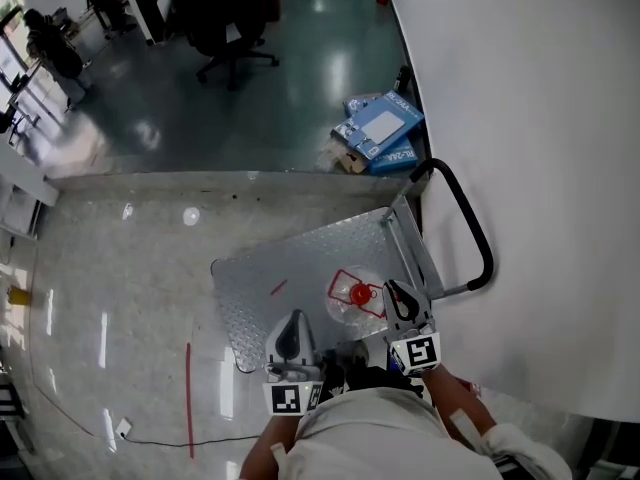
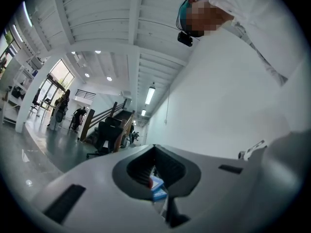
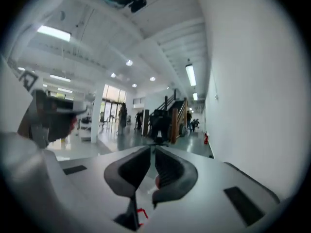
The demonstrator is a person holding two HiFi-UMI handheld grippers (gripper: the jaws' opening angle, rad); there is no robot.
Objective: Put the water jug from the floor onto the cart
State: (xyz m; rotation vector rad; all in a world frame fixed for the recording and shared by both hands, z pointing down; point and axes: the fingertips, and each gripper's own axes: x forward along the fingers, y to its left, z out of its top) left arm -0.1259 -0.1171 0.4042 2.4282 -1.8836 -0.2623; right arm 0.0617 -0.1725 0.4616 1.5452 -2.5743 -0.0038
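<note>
In the head view the clear water jug (image 1: 352, 298) with a red cap stands upright on the silver cart deck (image 1: 285, 263), near the handle end. My right gripper (image 1: 392, 288) hovers just right of the jug, apart from it, with its jaws together and nothing in them. My left gripper (image 1: 294, 318) hangs over the deck's near edge, left of the jug, also shut and empty. Both gripper views look level down the hall. In the left gripper view the left gripper (image 2: 154, 148) has its tips meeting; in the right gripper view the right gripper (image 3: 153, 150) shows only a thin slit.
The cart's black handle (image 1: 468, 223) stands close to the white wall (image 1: 540, 148) on the right. Blue boxes (image 1: 382, 133) lie on the floor beyond the cart. An office chair (image 1: 232, 48) and people stand far off. A red tape line (image 1: 188, 398) marks the floor at left.
</note>
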